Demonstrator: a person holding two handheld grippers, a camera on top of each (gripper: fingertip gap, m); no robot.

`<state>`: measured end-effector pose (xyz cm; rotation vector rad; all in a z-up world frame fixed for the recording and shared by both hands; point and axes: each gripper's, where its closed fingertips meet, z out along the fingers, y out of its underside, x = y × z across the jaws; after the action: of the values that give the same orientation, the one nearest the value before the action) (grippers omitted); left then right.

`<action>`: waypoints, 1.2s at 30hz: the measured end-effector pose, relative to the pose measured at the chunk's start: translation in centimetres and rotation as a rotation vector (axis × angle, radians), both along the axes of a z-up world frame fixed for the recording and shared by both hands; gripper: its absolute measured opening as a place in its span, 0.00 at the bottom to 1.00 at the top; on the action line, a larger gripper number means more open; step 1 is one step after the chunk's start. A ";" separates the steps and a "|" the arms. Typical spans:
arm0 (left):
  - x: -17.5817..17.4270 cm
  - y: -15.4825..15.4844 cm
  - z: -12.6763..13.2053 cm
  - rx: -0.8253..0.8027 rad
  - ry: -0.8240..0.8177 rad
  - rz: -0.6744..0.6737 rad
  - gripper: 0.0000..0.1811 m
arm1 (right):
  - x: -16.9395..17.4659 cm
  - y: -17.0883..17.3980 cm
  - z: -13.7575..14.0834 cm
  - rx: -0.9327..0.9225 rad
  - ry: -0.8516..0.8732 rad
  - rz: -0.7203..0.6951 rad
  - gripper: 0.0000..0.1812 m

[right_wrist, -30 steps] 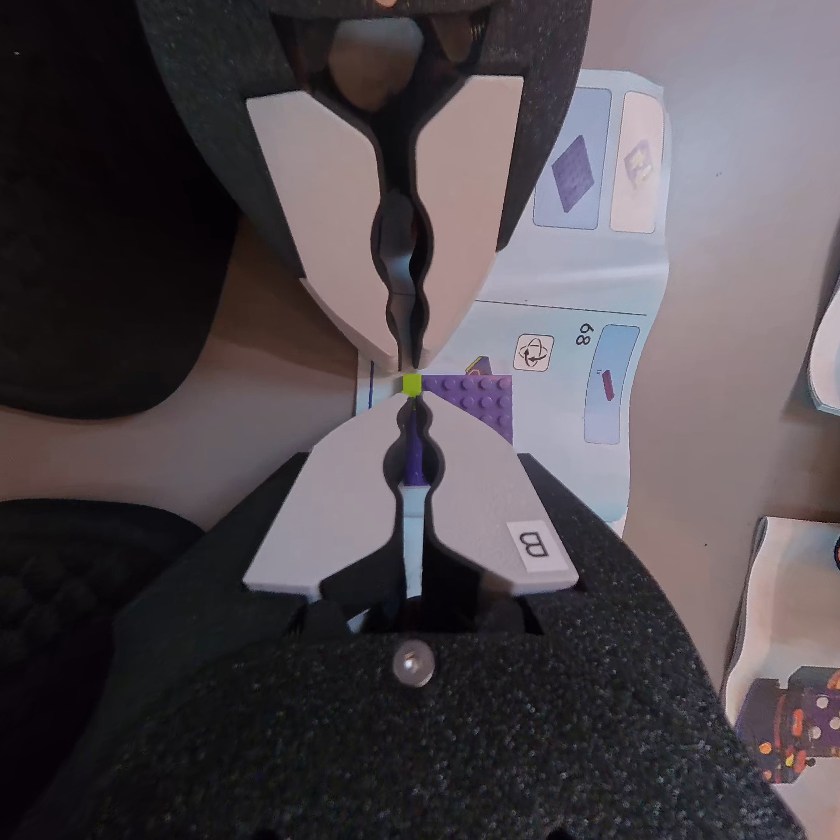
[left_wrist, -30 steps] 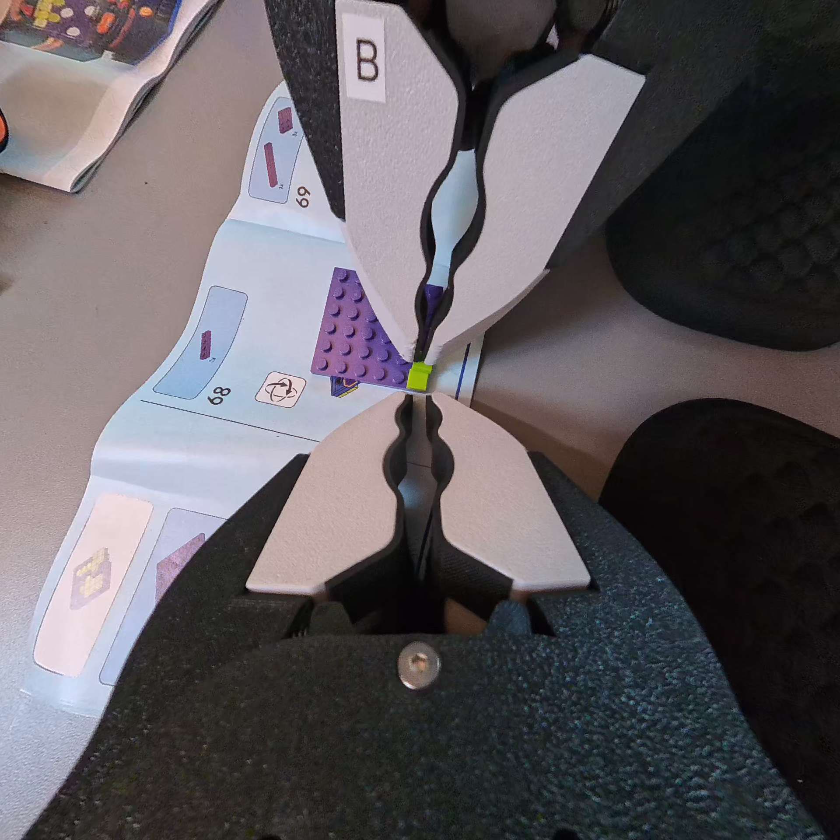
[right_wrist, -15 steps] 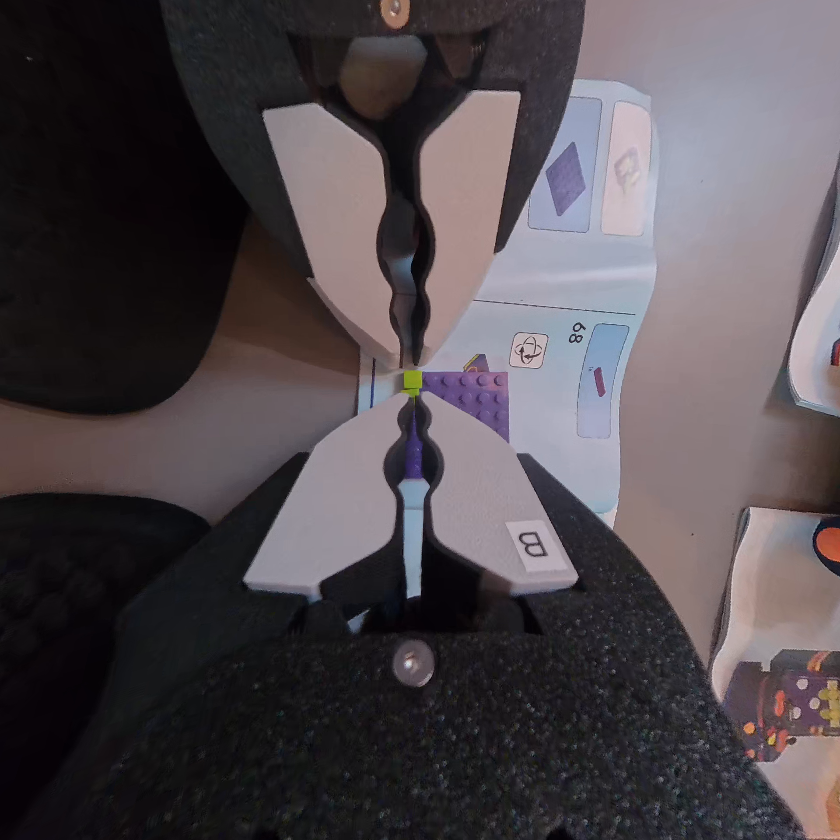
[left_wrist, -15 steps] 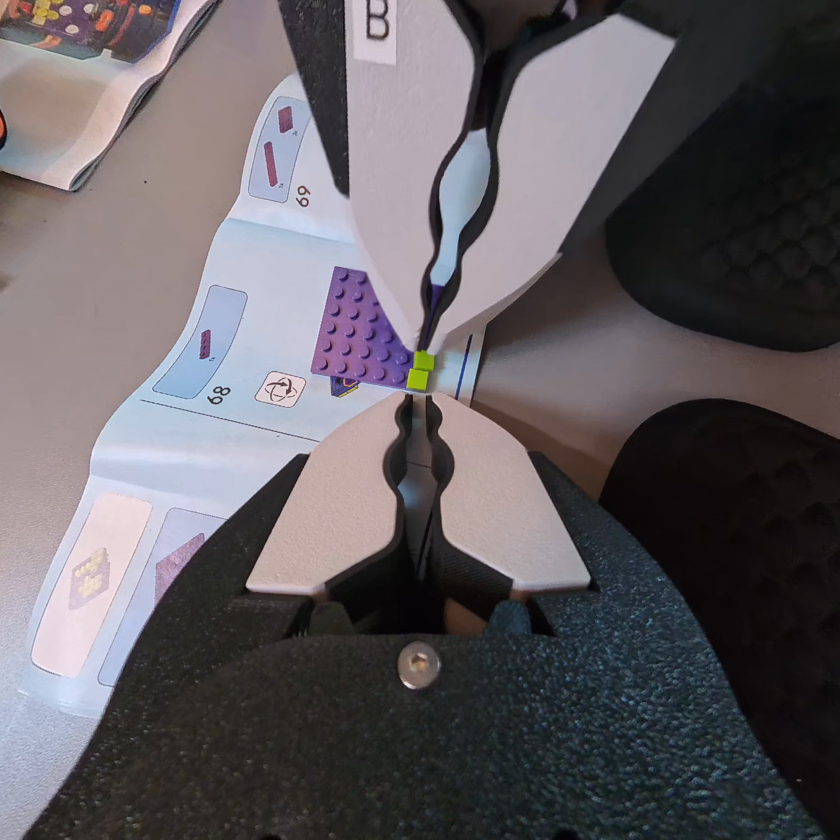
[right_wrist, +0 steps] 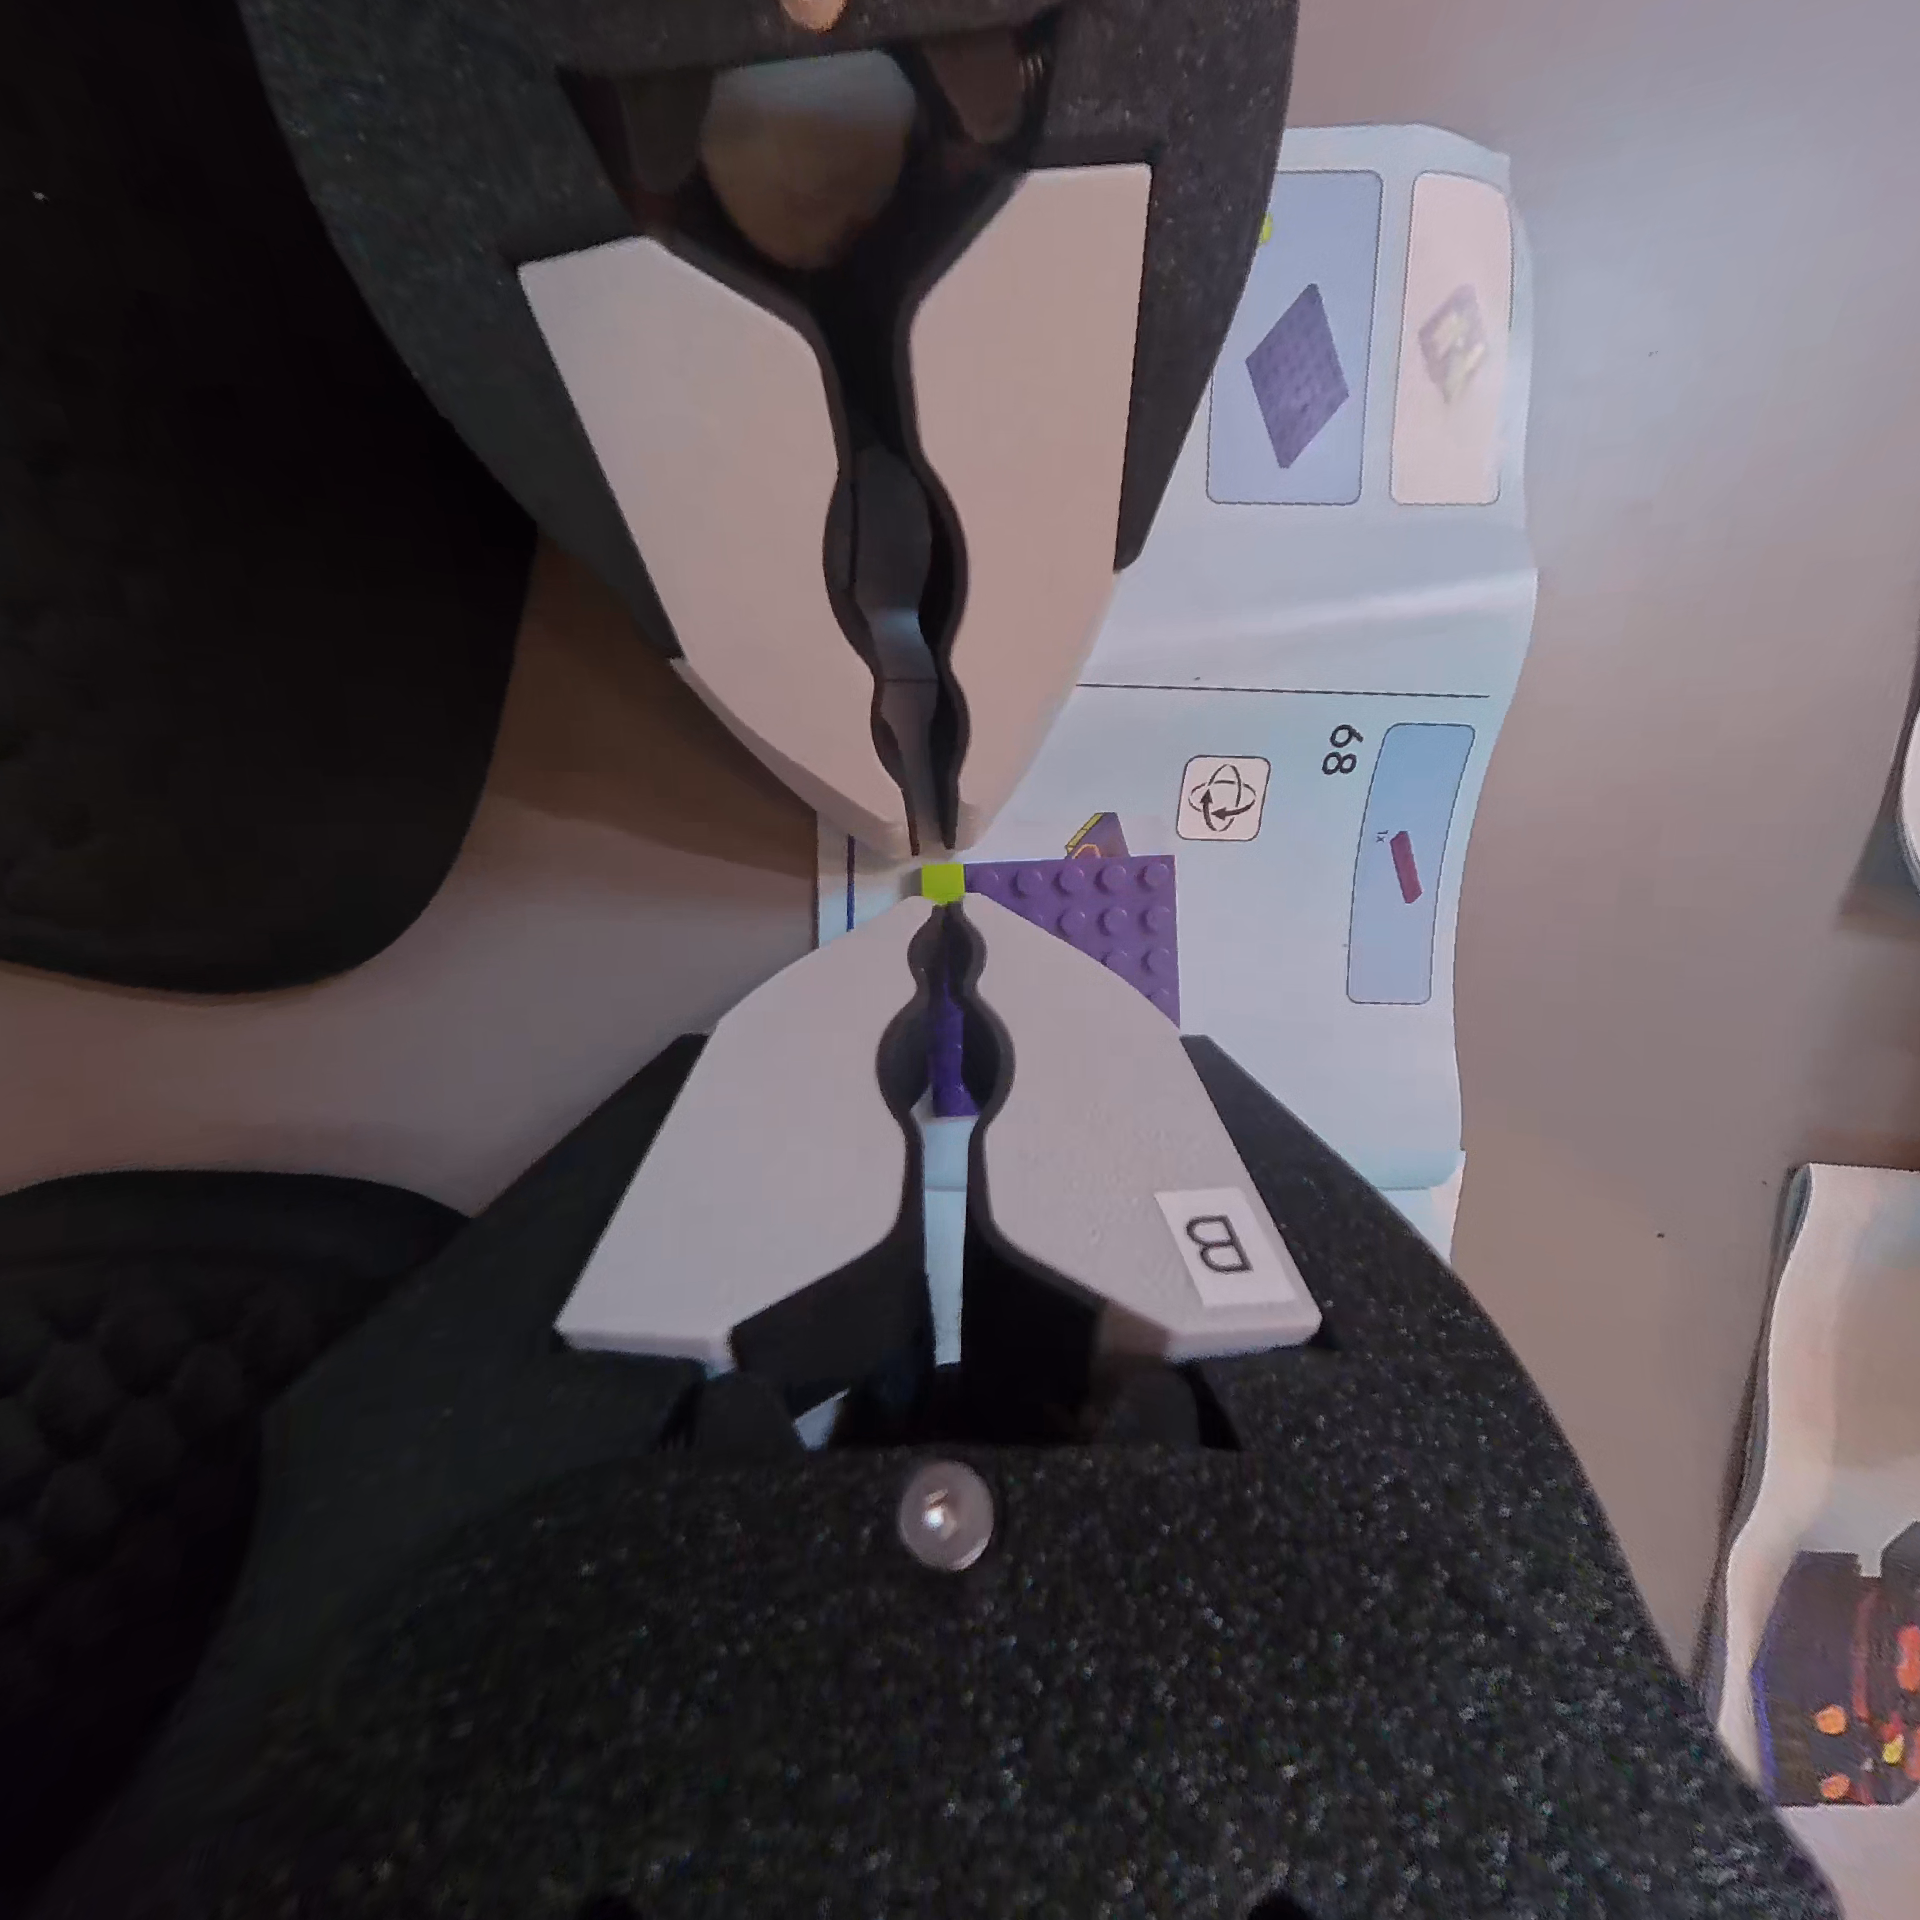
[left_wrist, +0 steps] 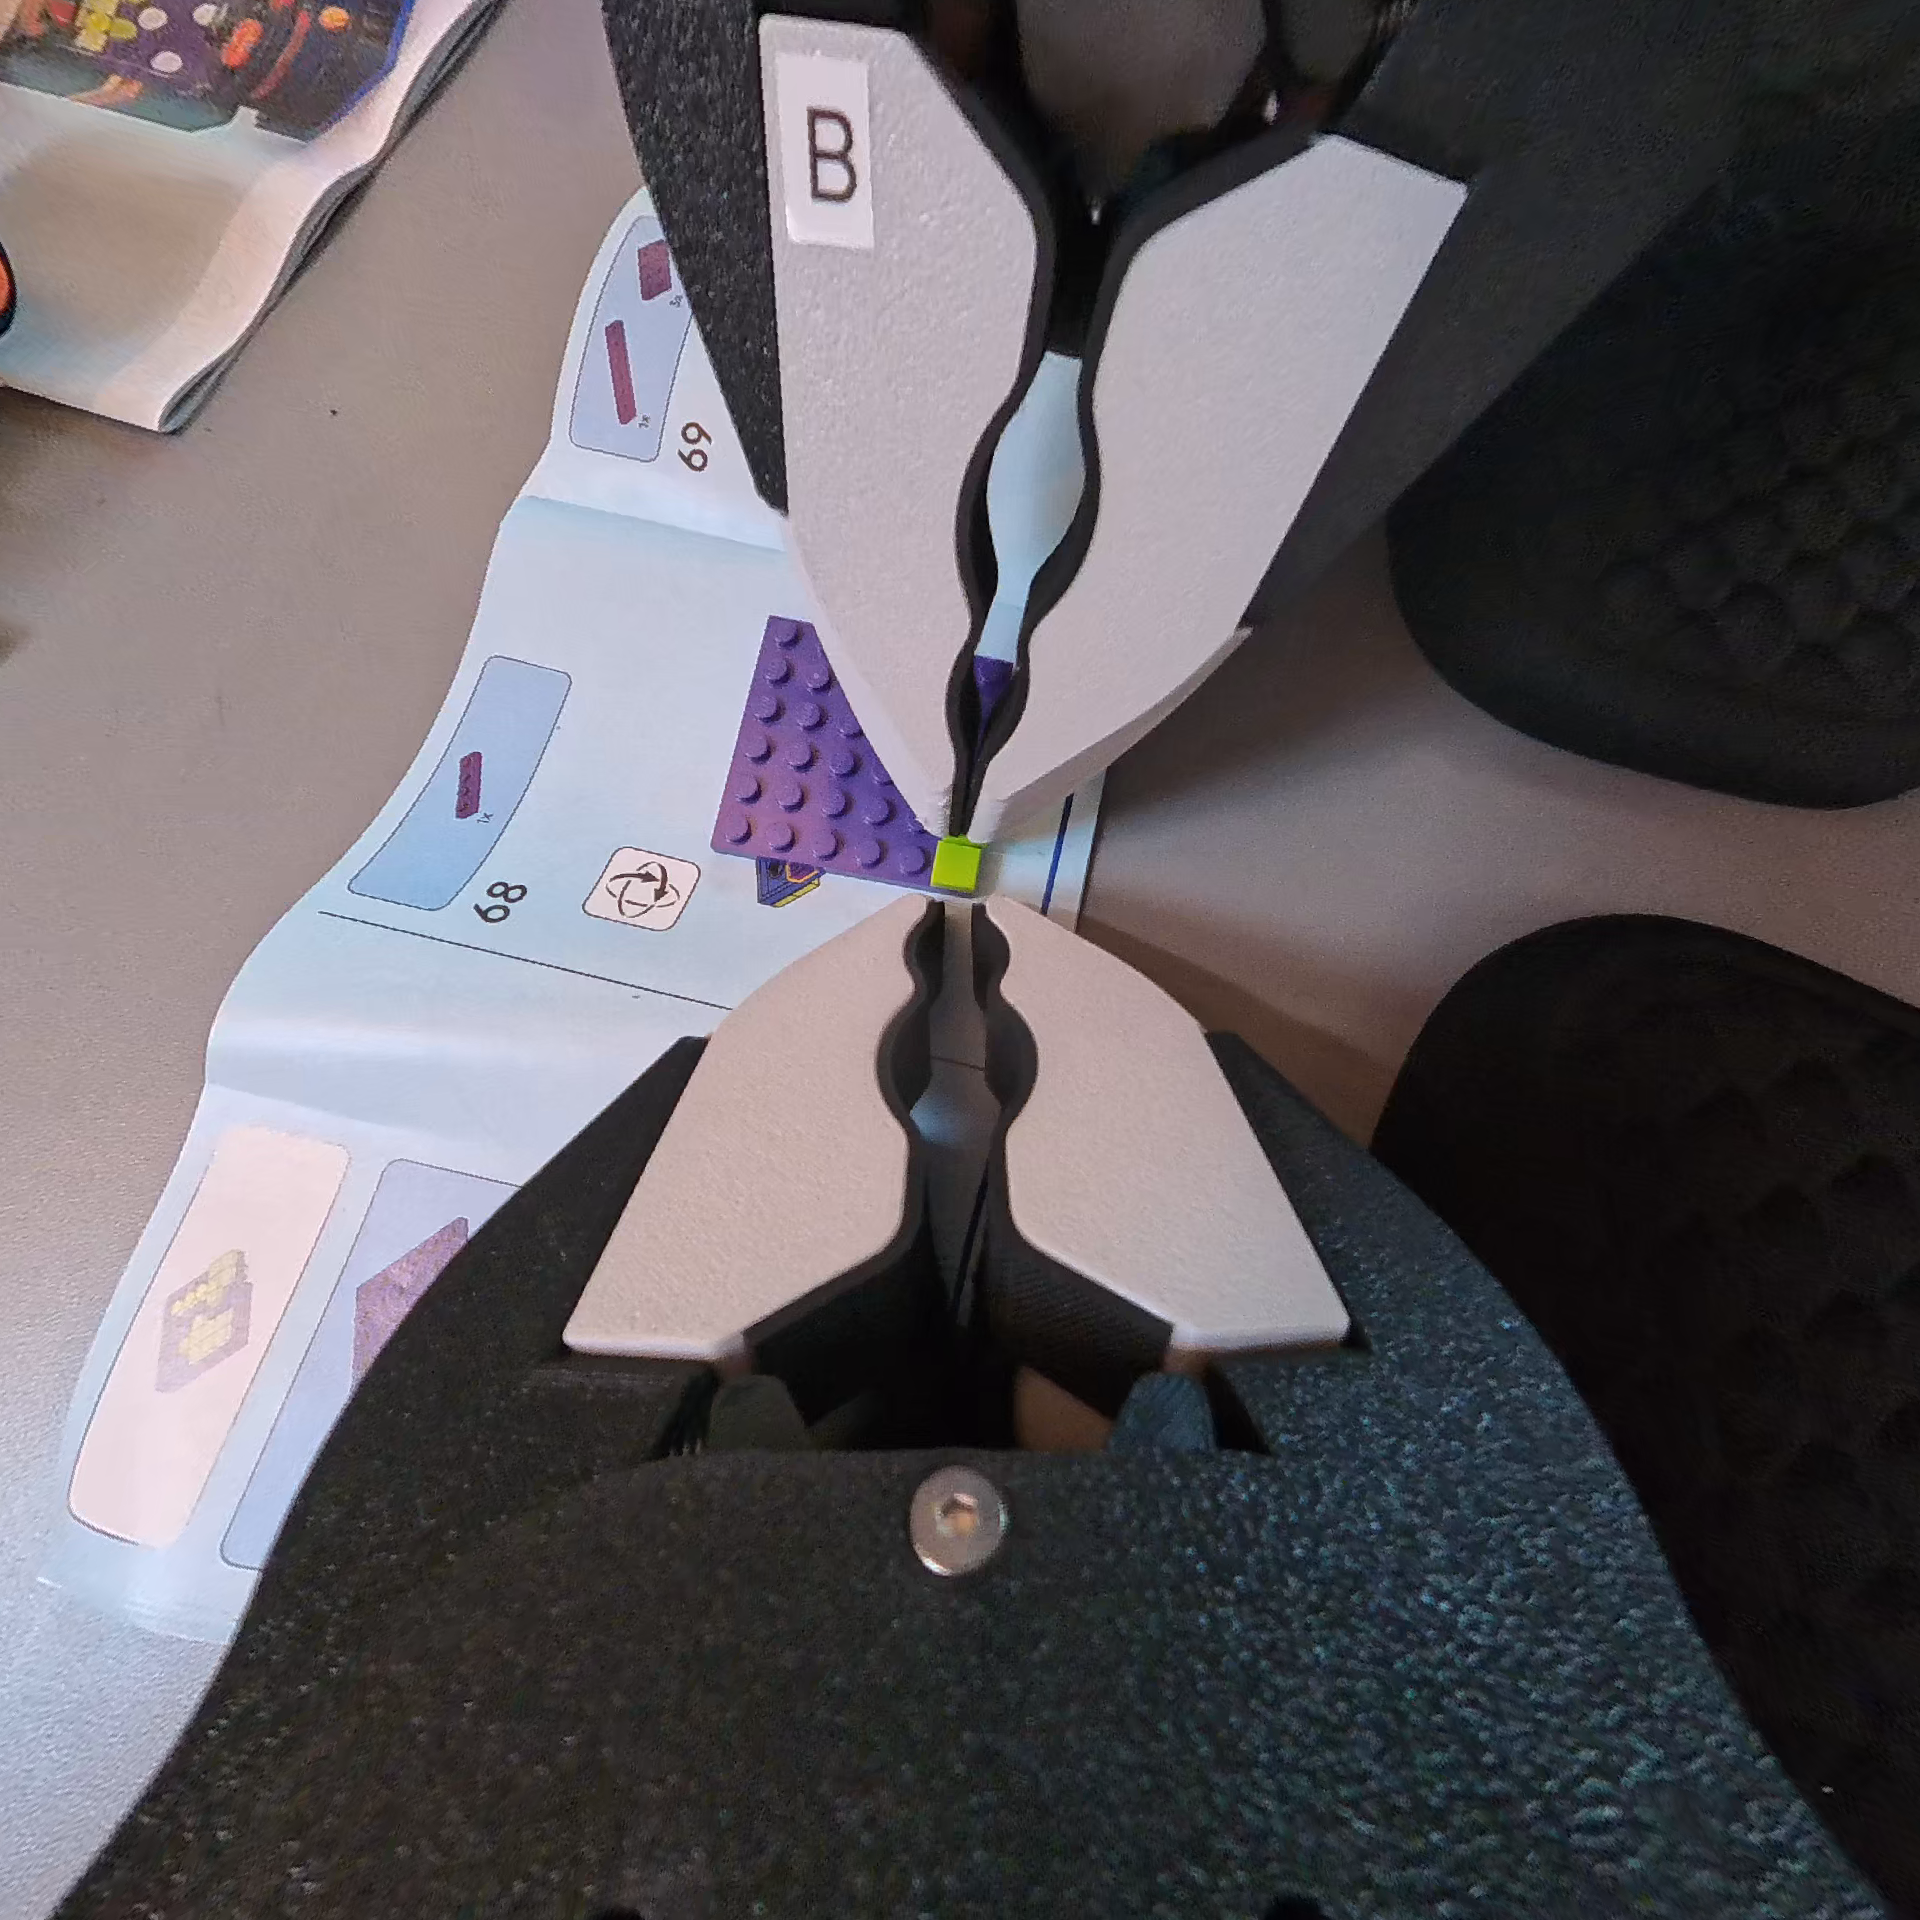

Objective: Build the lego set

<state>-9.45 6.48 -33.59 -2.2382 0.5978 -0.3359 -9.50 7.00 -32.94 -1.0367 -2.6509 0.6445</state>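
The lego set's purple studded plate (left_wrist: 821,769) lies flat on an open instruction booklet (left_wrist: 436,997) spread across the grey bench (left_wrist: 239,582), with a second booklet (left_wrist: 197,197) folded near the bench's far corner and two black padded cushions (left_wrist: 1683,499) off to the side. The right gripper (right_wrist: 940,920) and the left gripper (left_wrist: 951,914) face each other tip to tip over the plate's corner. The right gripper's fingers are closed on a thin dark purple piece (right_wrist: 948,1049), seen edge-on between them. The left gripper's fingers are pressed together with nothing visibly held. Between the two sets of tips sits a small lime-green tile (left_wrist: 956,864) at the corner of the plate.
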 end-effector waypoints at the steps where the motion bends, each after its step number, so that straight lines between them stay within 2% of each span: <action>1: 0.0 0.0 0.0 0.000 -0.001 0.000 0.03 | 0.0 0.0 0.0 -0.004 0.003 -0.008 0.00; 9: 0.0 0.0 0.0 -0.003 -0.007 0.002 0.03 | 0.0 0.1 -0.2 -0.023 0.110 -0.107 0.00; 17: 0.0 0.0 0.0 -0.001 -0.005 0.002 0.03 | -0.5 0.4 0.6 -0.155 0.171 -0.161 0.01; 20: 0.0 0.0 0.0 -0.001 -0.004 0.002 0.03 | 0.0 0.8 0.7 -0.160 0.170 -0.142 0.04; 28: 0.1 0.0 0.0 -0.006 -0.013 0.001 0.03 | -0.2 0.3 0.7 -0.167 0.183 -0.112 0.03; 36: 0.1 -0.1 0.0 -0.005 -0.010 0.001 0.03 | -0.1 0.5 -0.2 -0.037 0.107 -0.025 0.05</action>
<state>-9.38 6.41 -33.56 -2.2401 0.5911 -0.3480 -9.62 7.54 -33.11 -1.0134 -2.5399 0.7258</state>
